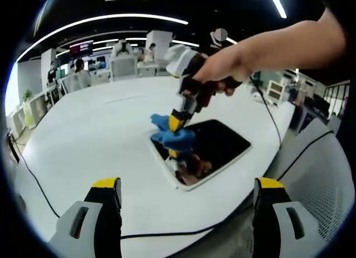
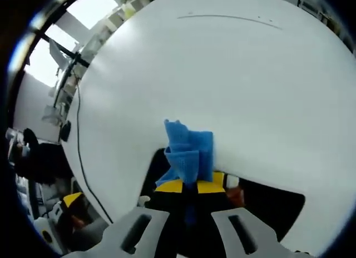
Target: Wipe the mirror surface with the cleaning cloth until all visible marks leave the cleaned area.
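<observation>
A flat mirror (image 1: 217, 144) with a white frame lies on the white table (image 1: 100, 130), its dark glass reflecting the gripper and hand above it. My right gripper (image 1: 178, 124), held by a hand (image 1: 233, 66), points down at the mirror's near-left corner and is shut on a blue cleaning cloth (image 1: 169, 133), which rests on the glass. In the right gripper view the cloth (image 2: 189, 149) bunches between the yellow-tipped fingers (image 2: 169, 185) of the right gripper (image 2: 191, 185), over the mirror's edge (image 2: 245, 199). My left gripper (image 1: 188, 185) hangs open in front of the table, holding nothing.
A black cable (image 1: 33, 177) runs along the table's left edge and front. Another cable (image 1: 272, 122) trails off at the right. Grey mesh chair backs (image 1: 322, 174) stand at the right. Desks and people sit in the office beyond.
</observation>
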